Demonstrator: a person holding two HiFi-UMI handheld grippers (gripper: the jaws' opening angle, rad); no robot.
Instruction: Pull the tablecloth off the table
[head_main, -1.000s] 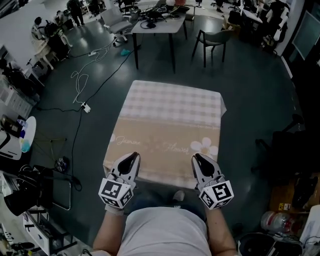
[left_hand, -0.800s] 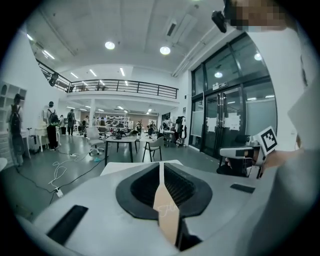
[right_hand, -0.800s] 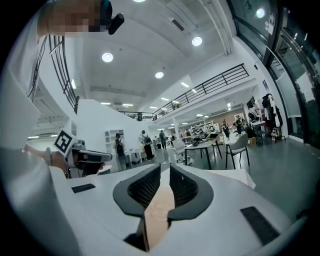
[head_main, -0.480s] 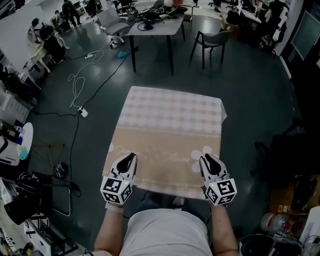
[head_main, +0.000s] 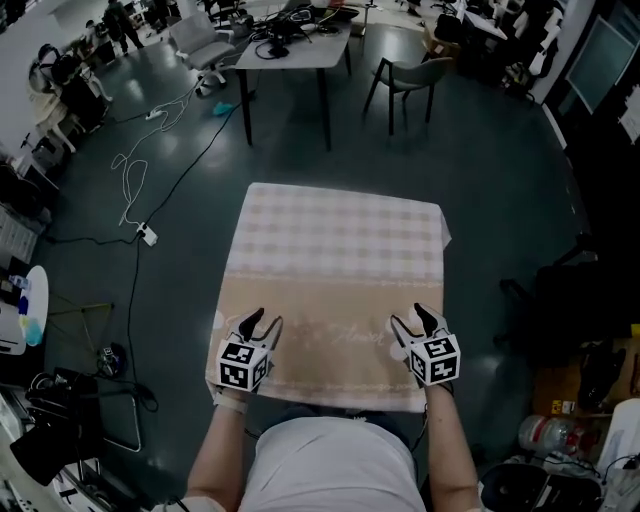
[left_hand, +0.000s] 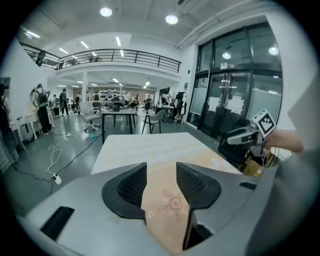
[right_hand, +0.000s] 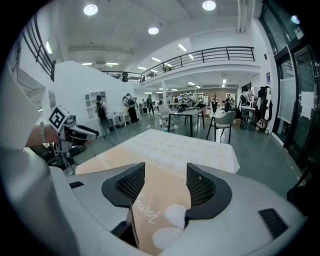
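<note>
Both pairs of tongs, pinched shut a second ago, are now opening, and they sit a little further in over the near hem than before. In the head view the left tongs (head_main: 262, 318) and the right tongs (head_main: 412, 318) rest on the near end of the rectangular fabric tablecloth (head_main: 340, 250), well apart, one towards each near corner. The cloth is pale and checked on its far half and plain beige on its near half, with white script and a white flower printed along the beige band. It covers the whole surface beneath it, and its edges hang over the sides.

In the left gripper view, the left tongs (left_hand: 161, 172) stand partly spread, with a raised fold of beige cloth (left_hand: 165, 205) running up between the two dark ribbed pads (left_hand: 131, 186). The fold seems to lean on one pad rather than being squeezed, though that is hard to judge. In the right gripper view, the right tongs (right_hand: 165, 172) stand wider, and the beige band with its white flower print (right_hand: 160, 210) lies loose between the pads (right_hand: 201, 186).

Beyond the cloth, on the dark grey floor (head_main: 500, 170), stand a grey rectangular desk on dark legs (head_main: 300, 45) and a dark chair (head_main: 400, 75). White cables (head_main: 130, 170) trail across the floor to the left.
</note>
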